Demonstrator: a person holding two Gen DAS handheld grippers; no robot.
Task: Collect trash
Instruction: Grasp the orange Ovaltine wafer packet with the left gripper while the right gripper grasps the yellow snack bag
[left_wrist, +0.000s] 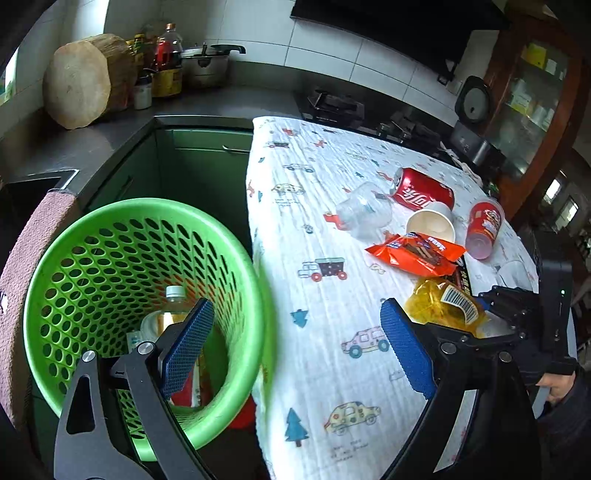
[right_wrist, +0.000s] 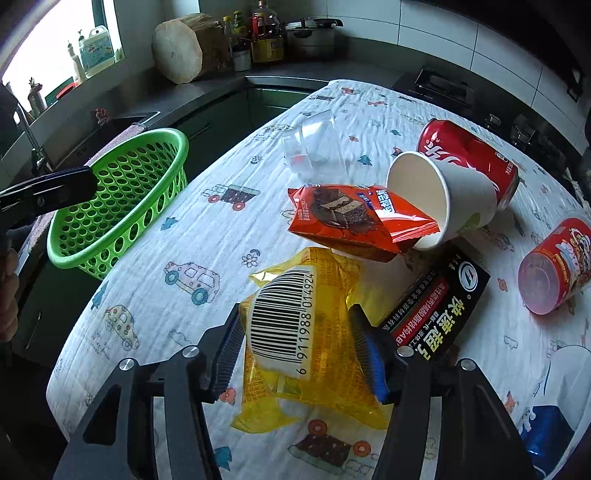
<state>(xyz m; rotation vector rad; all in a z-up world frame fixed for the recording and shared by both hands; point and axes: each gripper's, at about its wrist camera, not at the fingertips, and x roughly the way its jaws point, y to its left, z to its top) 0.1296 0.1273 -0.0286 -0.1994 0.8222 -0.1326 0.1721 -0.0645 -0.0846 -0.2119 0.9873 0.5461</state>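
Note:
My right gripper (right_wrist: 295, 314) is shut on a yellow packet (right_wrist: 306, 332) with a barcode label, its pads pressing both sides; the packet lies on the printed tablecloth (right_wrist: 184, 236). Beyond it lie an orange snack wrapper (right_wrist: 351, 218), a tipped paper cup (right_wrist: 465, 195), a red cola can (right_wrist: 476, 155), a clear plastic cup (right_wrist: 314, 144), a small red tub (right_wrist: 554, 266) and a black box (right_wrist: 439, 306). My left gripper (left_wrist: 295, 314) stands open and empty, one finger over the green basket (left_wrist: 55, 295), the other over the table. A bottle (left_wrist: 173, 295) lies inside the basket.
The basket stands off the table's left edge, beside a pink towel (left_wrist: 22, 258) and the sink counter. A wooden chopping block (left_wrist: 81, 81), bottles and a pot (left_wrist: 203, 62) line the back counter. A white dish (right_wrist: 569, 373) sits at the table's near right.

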